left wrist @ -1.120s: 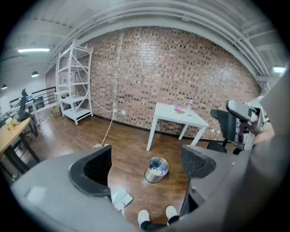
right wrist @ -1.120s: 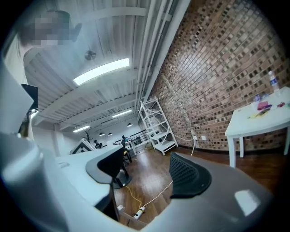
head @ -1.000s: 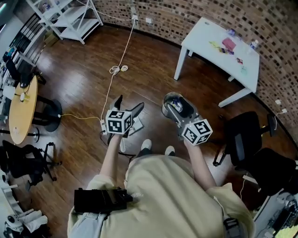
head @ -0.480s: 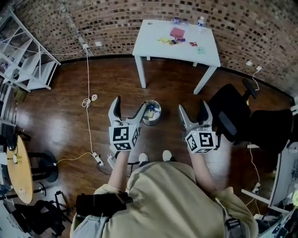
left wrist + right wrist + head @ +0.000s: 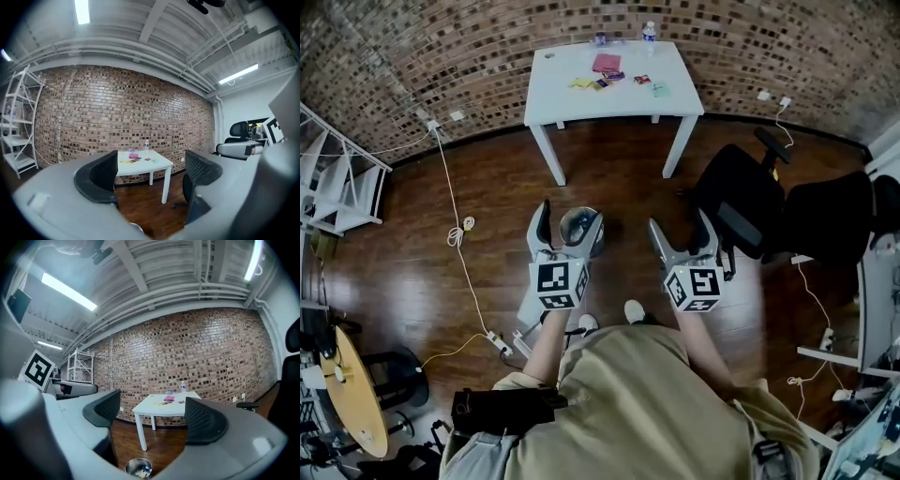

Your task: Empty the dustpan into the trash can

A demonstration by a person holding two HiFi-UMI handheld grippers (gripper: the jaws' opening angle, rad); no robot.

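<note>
Finding: both claws are empty.

The left claw (image 5: pixel 572 211) is held level, its jaws wide apart after easing in a shade, with only open air between them in the left gripper view. The right claw (image 5: pixel 680 223) has just been opening and now stands at full spread, also with nothing in it.

The trash can (image 5: pixel 578 227), a small round metal bin, stands upright on the wooden floor (image 5: pixel 487 216). It is just ahead of the person's shoes and well short of the white tabletop (image 5: pixel 581 98) by the brick wall. Seen from above, the left claw hangs directly over it. Scraps of litter show inside.

Neither claw holds the dustpan. A pale object (image 5: pixel 527 314) lies on the floor under the left forearm and may be it, but I cannot tell.

Judgement: level, open, unloaded claws suggest the tipping is over or the hands are between steps.
</note>
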